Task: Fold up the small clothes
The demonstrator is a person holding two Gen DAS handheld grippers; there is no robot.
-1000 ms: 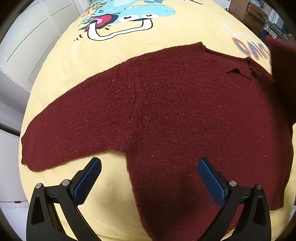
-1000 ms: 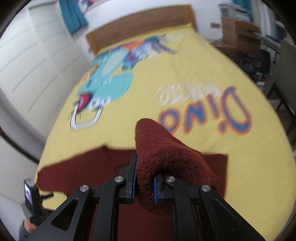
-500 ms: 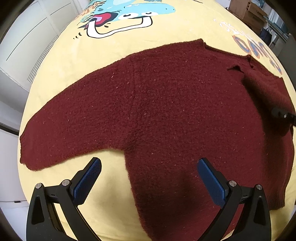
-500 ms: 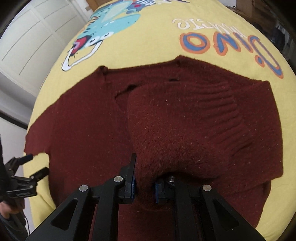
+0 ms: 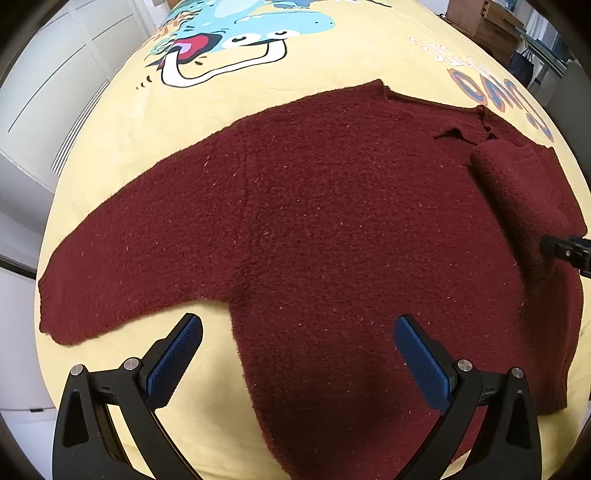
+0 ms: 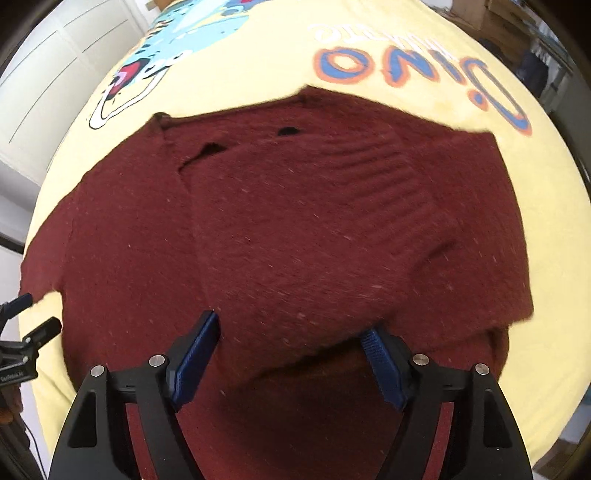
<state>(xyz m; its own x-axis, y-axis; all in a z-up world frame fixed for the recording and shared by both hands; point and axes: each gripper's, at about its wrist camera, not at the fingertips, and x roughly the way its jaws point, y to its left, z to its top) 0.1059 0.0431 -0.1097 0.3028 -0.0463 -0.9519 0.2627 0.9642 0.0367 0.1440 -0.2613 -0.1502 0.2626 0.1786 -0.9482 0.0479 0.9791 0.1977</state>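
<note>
A dark red knit sweater [image 5: 314, 229] lies flat on a yellow bedspread [image 5: 122, 122]. Its left sleeve [image 5: 122, 266] stretches out to the left. Its right sleeve [image 6: 325, 236] is folded inward across the body and also shows in the left wrist view [image 5: 517, 192]. My left gripper [image 5: 295, 350] is open and empty, hovering above the sweater's lower body near the left armpit. My right gripper [image 6: 291, 354] is open, its blue pads [image 6: 195, 354] on either side of the folded sleeve's end, no longer pinching it.
The bedspread carries a dinosaur cartoon [image 5: 229, 40] and "Dino" lettering [image 6: 406, 70]. White wardrobe doors [image 5: 55, 74] stand left of the bed. Wooden furniture [image 5: 484, 18] stands at the far right. The left gripper's tips show at the left edge of the right wrist view [image 6: 22, 332].
My right gripper carried the right sleeve down over the sweater's body, then opened and let it go. The left gripper has stayed open in about the same place.
</note>
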